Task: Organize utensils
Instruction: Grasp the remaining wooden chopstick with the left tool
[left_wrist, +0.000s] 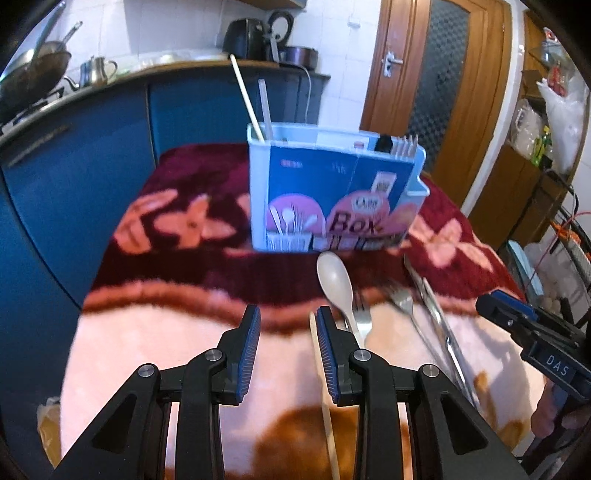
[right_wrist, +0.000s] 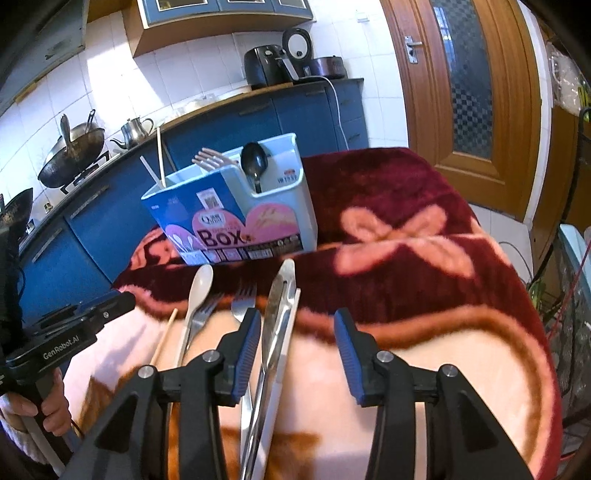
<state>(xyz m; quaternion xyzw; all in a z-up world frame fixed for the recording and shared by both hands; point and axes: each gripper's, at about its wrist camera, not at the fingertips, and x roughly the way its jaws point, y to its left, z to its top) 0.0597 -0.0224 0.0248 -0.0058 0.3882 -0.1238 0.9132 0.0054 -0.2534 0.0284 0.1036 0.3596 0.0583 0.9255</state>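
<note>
Both grippers hover over the blanket (right_wrist: 424, 332), jaws apart, nothing between the pads. Loose utensils lie in a row short of the box (right_wrist: 236, 218), long axes running toward it. The tongs (right_wrist: 275, 317) lie inside the right gripper (right_wrist: 297, 354), close along its left finger, so the right hand looks nearest to them. The chopstick (left_wrist: 320, 384) lies just outside the left gripper (left_wrist: 288, 354), beside its right finger; spoon (left_wrist: 336, 280) and forks sit just beyond.

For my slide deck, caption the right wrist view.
Open right tool hovering above metal tongs on a floral blanket, utensil box behind.
</note>
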